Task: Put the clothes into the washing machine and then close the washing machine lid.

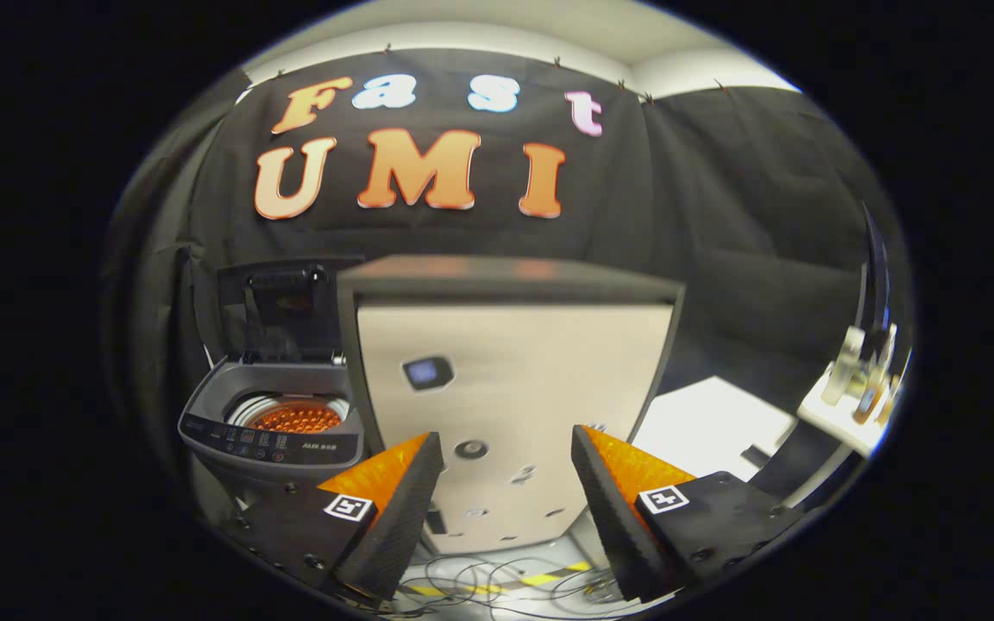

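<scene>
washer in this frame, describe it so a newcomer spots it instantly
Start at the big pale cabinet straight ahead of the open gripper. The washing machine sits low beside it, beyond the left finger. It alone has a raised dark lid, a round tub showing orange inside and a button strip.

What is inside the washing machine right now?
Under the raised lid, the washing machine shows an orange drum bottom; no clothes are visible. Its front rim hides the drum's near side. The gripper is open, holding nothing.
</scene>
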Demonstrator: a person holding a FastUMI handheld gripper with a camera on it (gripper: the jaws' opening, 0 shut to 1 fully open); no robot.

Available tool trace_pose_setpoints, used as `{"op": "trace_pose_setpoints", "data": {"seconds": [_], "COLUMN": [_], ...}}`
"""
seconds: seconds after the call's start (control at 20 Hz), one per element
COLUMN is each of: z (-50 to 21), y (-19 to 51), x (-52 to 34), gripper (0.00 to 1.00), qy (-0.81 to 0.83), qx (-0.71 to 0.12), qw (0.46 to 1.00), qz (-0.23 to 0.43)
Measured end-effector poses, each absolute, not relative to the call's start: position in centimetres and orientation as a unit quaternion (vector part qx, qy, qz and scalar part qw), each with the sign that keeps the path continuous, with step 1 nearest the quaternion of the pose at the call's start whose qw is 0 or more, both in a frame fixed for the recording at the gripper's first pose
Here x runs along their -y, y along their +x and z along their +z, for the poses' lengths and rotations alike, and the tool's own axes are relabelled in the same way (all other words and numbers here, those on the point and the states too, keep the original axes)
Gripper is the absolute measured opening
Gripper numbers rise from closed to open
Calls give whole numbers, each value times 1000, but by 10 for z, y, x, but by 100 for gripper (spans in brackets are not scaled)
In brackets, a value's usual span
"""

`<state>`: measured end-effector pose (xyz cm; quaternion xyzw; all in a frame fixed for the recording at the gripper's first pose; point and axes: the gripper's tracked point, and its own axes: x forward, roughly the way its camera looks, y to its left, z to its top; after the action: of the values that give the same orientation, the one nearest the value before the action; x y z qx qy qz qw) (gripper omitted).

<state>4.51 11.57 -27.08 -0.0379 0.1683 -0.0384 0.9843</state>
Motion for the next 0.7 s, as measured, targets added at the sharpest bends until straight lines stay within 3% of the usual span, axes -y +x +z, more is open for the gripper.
{"op": "trace_pose_setpoints", "data": {"seconds": [0.45,0.7], "z": [-68,-35], "y": [151,257], "x": [-341,-432], "gripper": [98,97], "qy": [60,23], "qx": [-20,-15], "qw": [988,984], "qz": [137,177]}}
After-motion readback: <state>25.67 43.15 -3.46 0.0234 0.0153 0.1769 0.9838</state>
